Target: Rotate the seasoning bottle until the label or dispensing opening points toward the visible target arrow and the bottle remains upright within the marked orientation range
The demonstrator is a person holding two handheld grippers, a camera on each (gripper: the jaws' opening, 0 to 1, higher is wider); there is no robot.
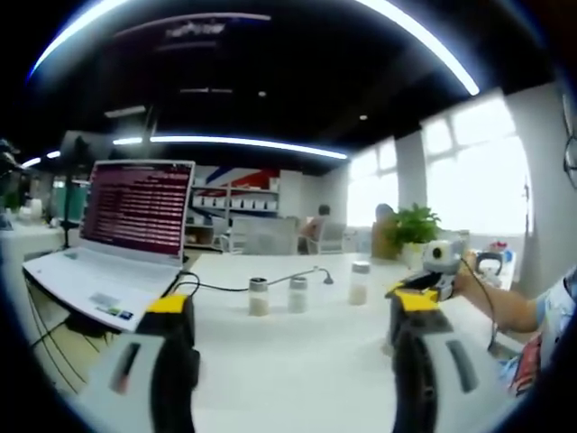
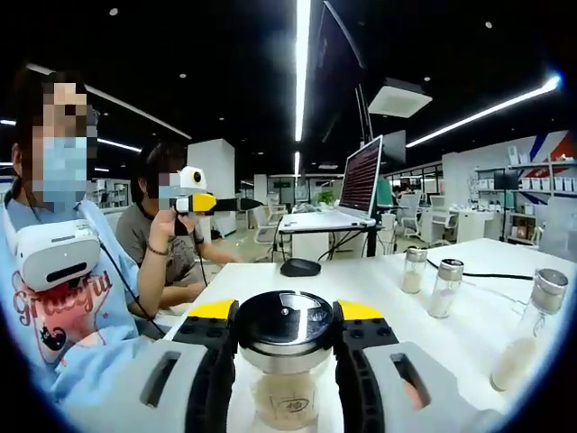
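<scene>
On the white table, the right gripper was clamped on a clear glass seasoning bottle with black lid, upright, mid-rotation step; the left gripper hovered open, empty; next: twist toward the arrow, which I could not see.

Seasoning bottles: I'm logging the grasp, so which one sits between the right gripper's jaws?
The black-lidded seasoning bottle, clamped by the right gripper; the three silver-capped bottles stand free on the white table.
</scene>
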